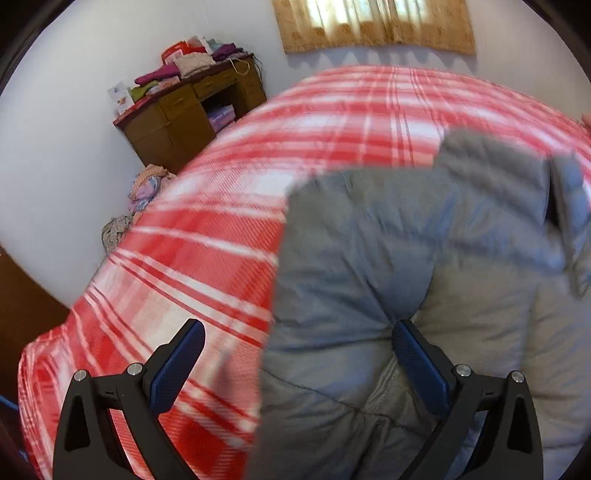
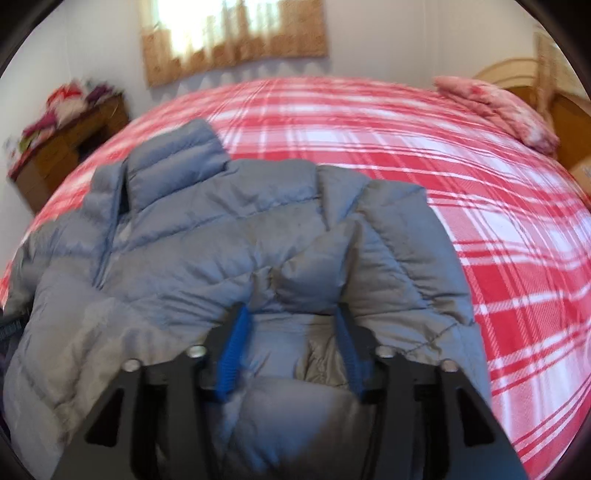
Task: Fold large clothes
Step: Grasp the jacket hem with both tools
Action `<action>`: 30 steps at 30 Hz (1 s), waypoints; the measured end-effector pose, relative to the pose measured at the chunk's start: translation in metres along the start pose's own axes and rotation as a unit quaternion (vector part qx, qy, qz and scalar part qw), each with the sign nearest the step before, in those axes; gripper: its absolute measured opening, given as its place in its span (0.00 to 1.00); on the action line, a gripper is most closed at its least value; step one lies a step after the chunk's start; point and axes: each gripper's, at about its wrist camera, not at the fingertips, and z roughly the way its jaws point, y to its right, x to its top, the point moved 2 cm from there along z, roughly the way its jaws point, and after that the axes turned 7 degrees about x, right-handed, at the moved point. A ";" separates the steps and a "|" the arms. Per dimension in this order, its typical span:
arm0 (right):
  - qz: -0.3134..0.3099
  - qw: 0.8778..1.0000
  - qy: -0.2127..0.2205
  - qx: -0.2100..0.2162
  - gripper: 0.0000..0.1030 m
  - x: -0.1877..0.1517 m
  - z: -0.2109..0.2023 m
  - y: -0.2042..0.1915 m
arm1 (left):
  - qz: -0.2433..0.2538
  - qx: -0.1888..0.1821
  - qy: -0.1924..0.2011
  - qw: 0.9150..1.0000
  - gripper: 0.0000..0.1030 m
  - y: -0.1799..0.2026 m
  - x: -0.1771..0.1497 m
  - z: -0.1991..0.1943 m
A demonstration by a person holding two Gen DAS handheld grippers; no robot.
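Bedroom, two wrist views, listed left to right.

1. Wooden bench (image 1: 192, 110) against the white wall, far left; drawers in its front, and on top a heap of folded clothes (image 1: 192, 62) in purple, pink and green.
2. Small bundle of patterned fabric (image 1: 144, 188) low by the wall, just beside the bed's edge.
3. Curtain (image 1: 373, 26), tan and patterned, over a bright window on the far wall.
4. Bed with red-and-white plaid cover (image 1: 207, 229), filling the middle of both views.
5. Left tongs (image 1: 299, 328): spread wide, blue pads well apart, nothing pinched. The left pad stands over the plaid cover, the right pad at a puckered seam of the jacket; contact cannot be told through the blur.
6. Puffer jacket (image 2: 207, 251), grey-blue and quilted, lying on the bed at its near side, collar toward the far wall, one sleeve (image 2: 406, 251) lying folded across the body on the right.
7. Right tongs (image 2: 291, 314): parted, blue pads flanking a bunched ridge of the jacket's quilting. The fabric sits between the pads, which do not appear to press on it.
8. Pink folded bedding (image 2: 498, 107) at the far right corner of the bed.
9. Wooden headboard (image 2: 517, 74), light and curved, behind that bedding.
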 end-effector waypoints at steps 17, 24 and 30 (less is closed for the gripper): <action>0.017 0.999 -0.018 0.032 0.92 0.170 0.059 -0.037 | -0.031 -0.071 -0.012 0.997 0.99 0.070 0.163 0.032; -0.010 0.997 -0.073 0.010 0.92 0.173 0.105 -0.042 | 0.007 -0.086 -0.048 0.995 0.99 0.122 0.164 0.070; -0.035 0.991 -0.117 0.062 0.26 0.158 0.100 -0.037 | 0.049 -0.168 -0.042 0.984 0.43 0.120 0.140 0.063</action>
